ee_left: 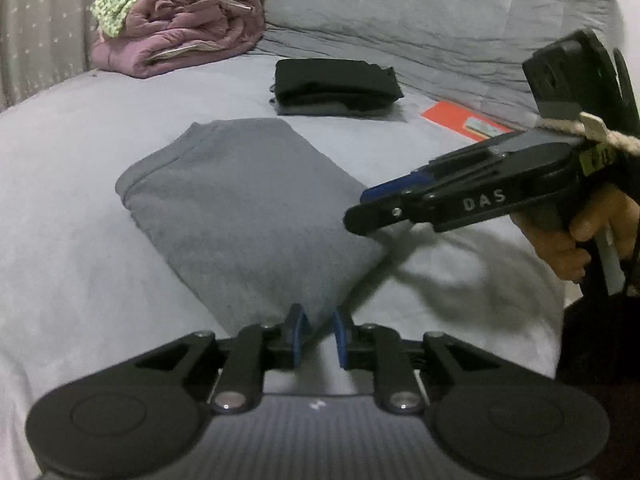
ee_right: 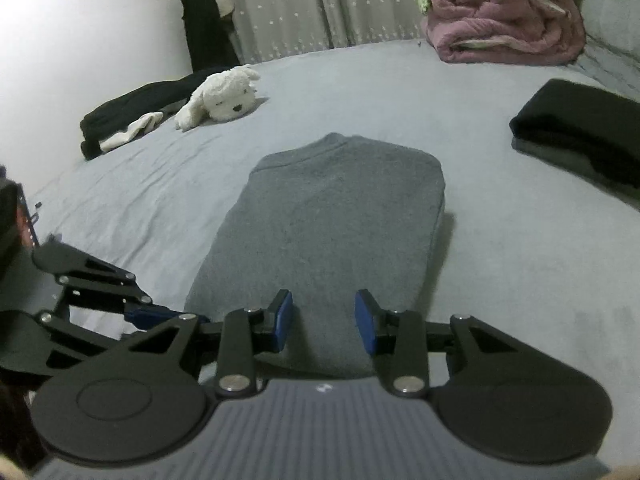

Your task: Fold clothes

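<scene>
Folded grey garment (ee_right: 336, 232) flat on bed (ee_right: 520, 280); near edge between left gripper (ee_left: 319, 336) and right gripper (ee_right: 323, 320) jaws, both parted, gripping nothing.

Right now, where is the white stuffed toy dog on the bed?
The white stuffed toy dog shows only in the right wrist view, upper left, lying on the bed sheet beside a black garment, beyond the folded grey garment.
</scene>
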Demonstrator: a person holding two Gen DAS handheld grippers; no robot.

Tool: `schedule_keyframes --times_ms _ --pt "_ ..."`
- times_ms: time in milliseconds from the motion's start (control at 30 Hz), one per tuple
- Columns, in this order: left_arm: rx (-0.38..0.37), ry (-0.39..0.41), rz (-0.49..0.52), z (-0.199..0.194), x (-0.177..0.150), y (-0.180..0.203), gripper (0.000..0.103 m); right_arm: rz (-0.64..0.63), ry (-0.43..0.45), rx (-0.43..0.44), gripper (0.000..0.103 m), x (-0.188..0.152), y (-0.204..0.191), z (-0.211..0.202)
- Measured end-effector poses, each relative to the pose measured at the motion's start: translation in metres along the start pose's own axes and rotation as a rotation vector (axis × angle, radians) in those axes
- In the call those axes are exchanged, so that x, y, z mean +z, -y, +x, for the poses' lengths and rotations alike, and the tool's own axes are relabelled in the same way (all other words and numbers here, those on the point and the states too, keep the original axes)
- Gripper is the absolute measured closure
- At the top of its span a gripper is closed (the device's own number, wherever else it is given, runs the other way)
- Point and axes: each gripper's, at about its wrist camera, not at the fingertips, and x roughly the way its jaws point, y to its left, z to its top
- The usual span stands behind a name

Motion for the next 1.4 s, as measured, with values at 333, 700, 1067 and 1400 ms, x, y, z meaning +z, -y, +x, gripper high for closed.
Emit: schedule_keyframes --times_ms 333,700,1067,1400 --pt "-0.132 -0.001 -0.229 0.001 0.017 -0.038 0.058 0.293 -0.06 0.07 0.044 -0.005 0.036 -0.026" --pt "-0.204 -0.03 -0.29 -0.001 0.023 -0.056 0.026 0.712 -0.156 0.27 0.043 -0.031 0.072 -0.003" --pt "-0.155 0.106 -0.708 0.04 0.02 -0.129 0.024 0.858 0.104 0.154 0.042 -0.035 0.05 0.005" --pt "-0.008 0.227 -0.933 0.067 0.033 -0.129 0.088 0.941 0.133 0.191 0.069 -0.032 0.067 0.008"
